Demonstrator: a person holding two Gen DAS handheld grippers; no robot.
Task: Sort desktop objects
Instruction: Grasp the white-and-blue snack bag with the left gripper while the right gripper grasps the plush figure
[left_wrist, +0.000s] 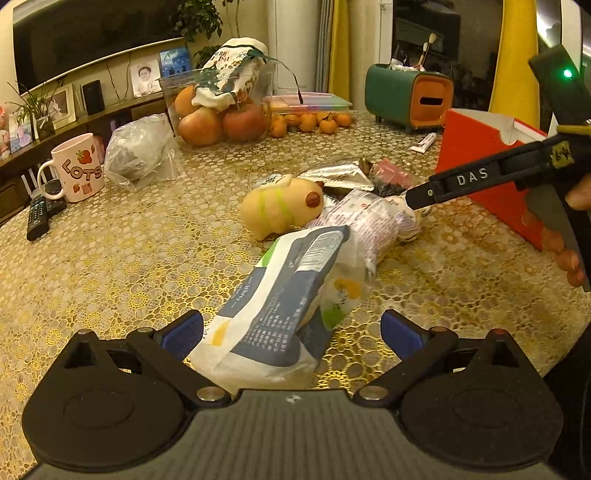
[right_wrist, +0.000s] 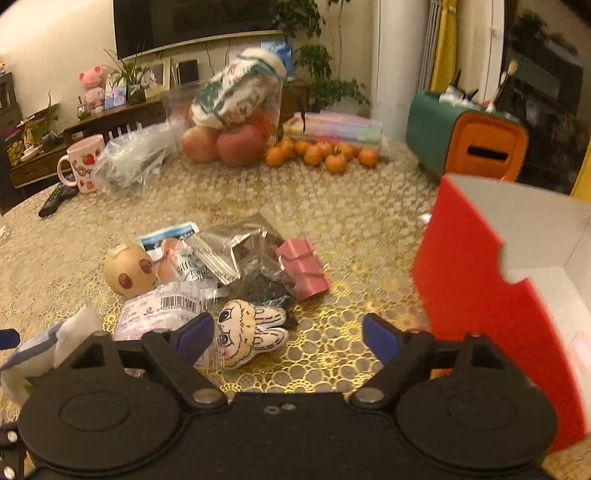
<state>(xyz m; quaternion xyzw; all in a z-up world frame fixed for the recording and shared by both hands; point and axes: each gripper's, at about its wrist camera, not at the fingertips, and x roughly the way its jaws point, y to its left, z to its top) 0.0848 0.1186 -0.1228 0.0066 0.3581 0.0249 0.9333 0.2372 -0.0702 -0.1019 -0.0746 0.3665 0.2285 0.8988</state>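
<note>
- My left gripper (left_wrist: 291, 332) is spread wide, and the tissue pack (left_wrist: 280, 306) lies between the blue pads at the lower centre of the left wrist view; I cannot tell whether either pad touches it yet.
- The pack looks light and soft, a crinkly plastic wrap over paper. I judge it will squash and slide if I pinch the loose film, so I would close across its thick middle, not on the flared end.
- My right gripper (right_wrist: 288, 338) is also open and holds nothing. In the right wrist view it sits at lower centre, with the rabbit plush keychain (right_wrist: 251, 332) just beside its left pad.
- The rabbit is small, stuffed and light; the body gives the surest hold, since the ears are thin and floppy.
- The rest of the pile lies mid-frame in the right wrist view: a round yellow plush toy (right_wrist: 127, 275), a pink-printed wipes packet (right_wrist: 162, 312), a silver foil bag (right_wrist: 236, 243) and a pink clip set (right_wrist: 303, 267), all touching or overlapping.
- The foil looks slippery and noisy, and I expect it to drag its neighbours if pulled.
- The red box (right_wrist: 498, 302) stands open at the right of the frame, near the pile; I take it as the likely bin.
</note>
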